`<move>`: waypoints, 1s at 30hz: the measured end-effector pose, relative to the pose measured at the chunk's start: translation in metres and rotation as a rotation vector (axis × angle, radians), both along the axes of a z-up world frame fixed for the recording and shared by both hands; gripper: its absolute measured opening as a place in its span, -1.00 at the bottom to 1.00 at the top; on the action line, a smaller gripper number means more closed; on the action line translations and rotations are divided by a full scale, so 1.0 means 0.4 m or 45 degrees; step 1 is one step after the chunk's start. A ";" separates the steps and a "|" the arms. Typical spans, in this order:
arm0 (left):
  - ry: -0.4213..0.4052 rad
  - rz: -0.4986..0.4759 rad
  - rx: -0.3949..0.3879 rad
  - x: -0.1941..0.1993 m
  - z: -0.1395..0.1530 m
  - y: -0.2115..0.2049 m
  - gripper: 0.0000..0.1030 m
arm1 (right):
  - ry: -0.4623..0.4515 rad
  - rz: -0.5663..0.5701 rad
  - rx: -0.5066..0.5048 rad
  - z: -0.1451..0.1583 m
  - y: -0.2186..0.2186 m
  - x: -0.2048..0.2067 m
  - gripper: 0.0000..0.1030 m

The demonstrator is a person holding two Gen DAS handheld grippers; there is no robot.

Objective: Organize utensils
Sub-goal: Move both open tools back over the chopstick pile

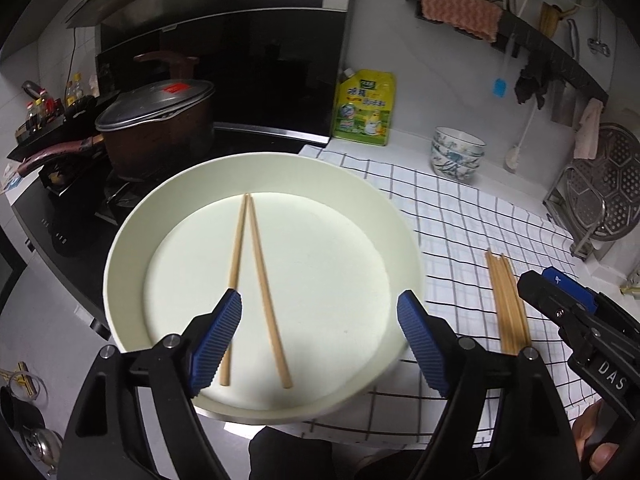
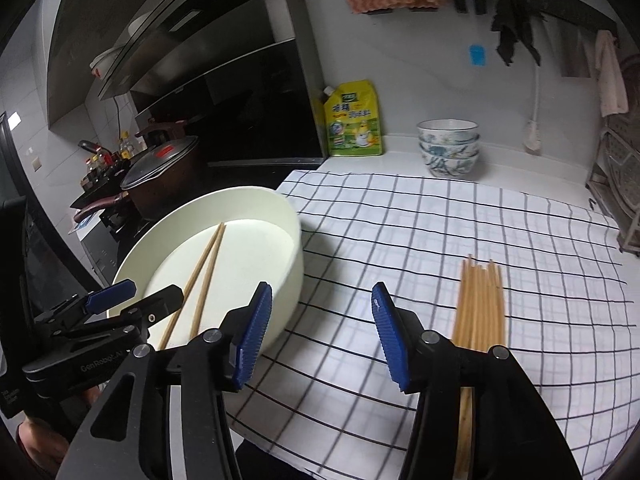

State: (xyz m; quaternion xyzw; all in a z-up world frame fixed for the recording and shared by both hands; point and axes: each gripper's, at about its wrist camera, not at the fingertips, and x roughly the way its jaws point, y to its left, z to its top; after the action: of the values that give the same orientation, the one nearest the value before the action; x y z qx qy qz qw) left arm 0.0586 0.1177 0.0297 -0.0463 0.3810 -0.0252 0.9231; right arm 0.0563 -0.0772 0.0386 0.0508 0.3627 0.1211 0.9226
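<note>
Your left gripper (image 1: 319, 338) hovers over the near half of the pale round dish (image 1: 132, 236), jaws spread wide and holding nothing; its left pad (image 1: 218, 342) overlaps the near part of one of the two chopsticks in the dish (image 1: 260, 280), though contact cannot be confirmed from this angle. Those two chopsticks lie on the dish floor, tips together at the far end and splayed apart toward you. Your right gripper (image 2: 322, 334) is likewise parted and empty, poised above the checked cloth (image 2: 420, 240) between the dish and the loose bundle of chopsticks (image 2: 482, 304). Your left wrist view shows the full rim of the dish and that its left part overhangs the cloth toward the stove (image 1: 80, 216); it shows the bundle only as a narrow strip beside your right gripper's housing. Your right wrist view shows what the left does not: the dish's outer wall resting on the cloth, the bundle fanned slightly at its far ends and running back under your right gripper's right finger, and open cloth beneath the jaws. Both views record a lidded pot (image 1: 160, 120) on the stove, a yellow refill pouch (image 2: 354, 120) against the wall and stacked patterned bowls (image 2: 448, 148) at the back of the counter, well apart from the chopsticks.
</note>
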 end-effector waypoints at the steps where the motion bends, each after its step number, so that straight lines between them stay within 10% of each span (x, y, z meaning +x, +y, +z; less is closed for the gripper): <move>1: -0.003 -0.010 0.000 -0.003 0.003 -0.012 0.53 | -0.002 -0.010 0.003 0.002 -0.012 -0.005 -0.03; 30: 0.042 -0.281 0.023 -0.014 -0.039 -0.337 0.53 | 0.082 -0.258 0.035 -0.091 -0.335 -0.055 0.04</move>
State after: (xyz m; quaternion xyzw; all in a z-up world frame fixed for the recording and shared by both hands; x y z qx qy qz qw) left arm 0.0529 -0.0173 0.0142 0.0036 0.3993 -0.1225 0.9086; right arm 0.0344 -0.2111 0.0020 0.1036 0.3835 0.0304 0.9172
